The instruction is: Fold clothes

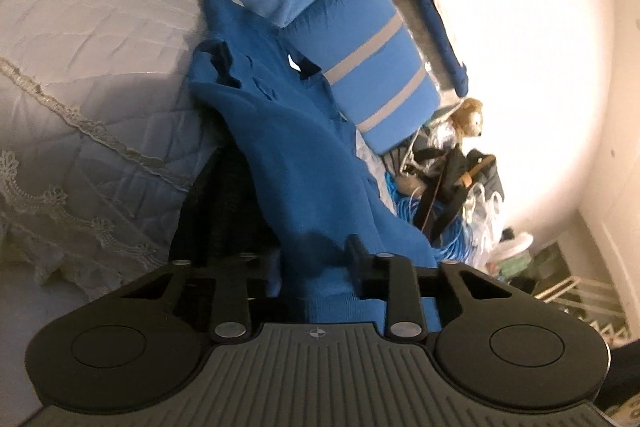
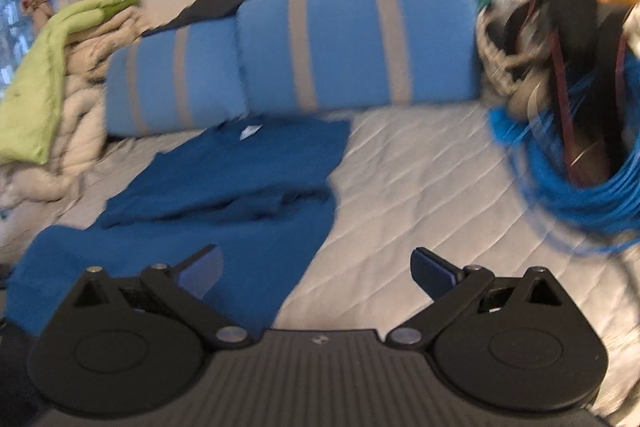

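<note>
1. Looking along our left gripper, we see the hem of the blue shirt bunched between its fingers. The jaws are narrowed around the cloth, and it looks pinched, though one fingertip is hidden by fabric.
2. Our right gripper stands spread wide, with nothing between its fingers. It hovers over the shirt's near edge, where cloth meets the bare quilted bed cover.
3. The shirt lies on the bed, its long axis running away from us toward the striped blue pillows, collar end farthest.
4. We judge the left hand nearer to a hold. The right must still shift toward its own left to bring the hem between its fingers before any fold.
</note>
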`<control>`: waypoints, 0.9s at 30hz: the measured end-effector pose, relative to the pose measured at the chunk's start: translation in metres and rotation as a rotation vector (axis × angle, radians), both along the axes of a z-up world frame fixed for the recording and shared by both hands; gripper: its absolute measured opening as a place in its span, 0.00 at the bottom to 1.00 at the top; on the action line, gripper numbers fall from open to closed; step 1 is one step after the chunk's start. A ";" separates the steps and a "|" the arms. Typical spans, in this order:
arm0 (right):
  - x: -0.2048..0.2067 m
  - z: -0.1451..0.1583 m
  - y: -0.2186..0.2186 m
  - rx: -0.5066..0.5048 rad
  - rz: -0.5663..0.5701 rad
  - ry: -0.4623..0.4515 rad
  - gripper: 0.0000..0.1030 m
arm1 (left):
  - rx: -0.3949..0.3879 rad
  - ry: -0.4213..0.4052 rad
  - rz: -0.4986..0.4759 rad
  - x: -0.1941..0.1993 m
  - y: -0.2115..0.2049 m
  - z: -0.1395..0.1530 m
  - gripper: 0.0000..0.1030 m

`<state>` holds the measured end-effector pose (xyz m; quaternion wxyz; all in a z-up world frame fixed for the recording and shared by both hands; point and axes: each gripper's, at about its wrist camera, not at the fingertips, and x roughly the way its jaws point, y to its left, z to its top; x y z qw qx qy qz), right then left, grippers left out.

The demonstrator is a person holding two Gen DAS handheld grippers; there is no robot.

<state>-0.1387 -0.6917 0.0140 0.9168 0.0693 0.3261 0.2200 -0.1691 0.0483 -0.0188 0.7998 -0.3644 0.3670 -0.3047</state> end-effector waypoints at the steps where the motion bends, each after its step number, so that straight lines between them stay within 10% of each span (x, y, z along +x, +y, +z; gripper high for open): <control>1: 0.000 -0.006 0.003 0.003 0.023 0.017 1.00 | -0.009 0.003 0.004 0.000 0.001 -0.001 0.26; 16: -0.003 -0.121 -0.018 0.625 0.126 0.415 0.93 | -0.088 0.034 0.029 0.007 0.002 -0.008 0.25; 27: -0.023 -0.137 -0.005 0.844 0.153 0.420 0.35 | -0.079 0.041 0.050 0.006 0.000 -0.006 0.11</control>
